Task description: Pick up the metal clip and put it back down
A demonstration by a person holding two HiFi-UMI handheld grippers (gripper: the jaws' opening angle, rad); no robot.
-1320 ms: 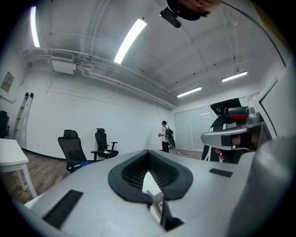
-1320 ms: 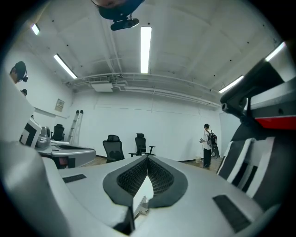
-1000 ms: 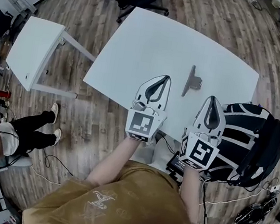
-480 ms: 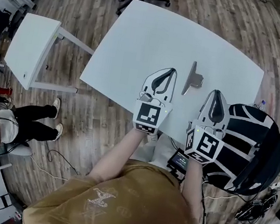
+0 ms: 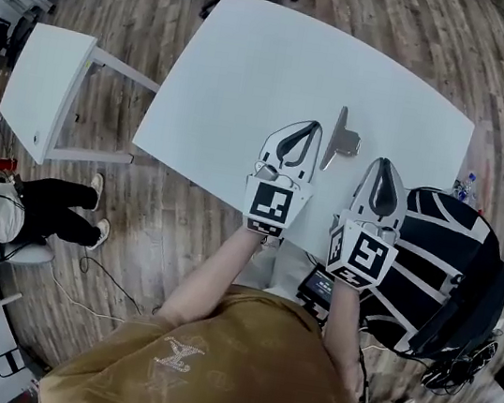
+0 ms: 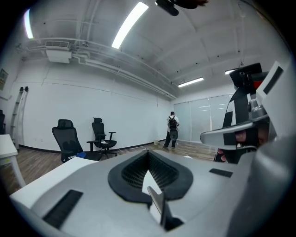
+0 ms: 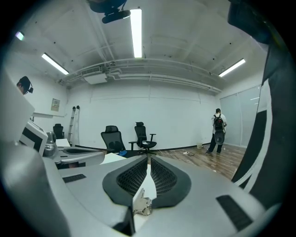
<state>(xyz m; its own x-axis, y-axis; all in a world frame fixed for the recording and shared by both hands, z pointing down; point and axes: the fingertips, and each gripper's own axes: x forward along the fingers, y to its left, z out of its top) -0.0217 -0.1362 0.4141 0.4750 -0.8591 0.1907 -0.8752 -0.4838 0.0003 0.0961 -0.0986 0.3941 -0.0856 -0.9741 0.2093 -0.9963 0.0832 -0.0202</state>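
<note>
The metal clip [image 5: 338, 141], a long silver bar with a short handle, lies flat on the white table [image 5: 253, 73] near its front edge. My left gripper [image 5: 310, 126] hovers just left of it, jaws shut and empty; its pads meet at the tip in the left gripper view [image 6: 149, 155]. The right gripper [image 5: 382, 162] is to the clip's right over the table's near corner, also shut with nothing between its pads [image 7: 149, 159]. Neither gripper touches the clip.
A black-and-white striped backpack [image 5: 441, 264] sits by the table's right corner, with a bottle [image 5: 466, 188] behind it. A small white side table [image 5: 47, 87] stands to the left, a seated person [image 5: 3, 213] beyond it. Office chairs [image 6: 99, 139] and a standing person [image 7: 217, 131] are far off.
Both grippers have edged forward over the table's front edge, and the left one has come closer to the clip. The clip has stayed on the table and both jaws stayed shut.
</note>
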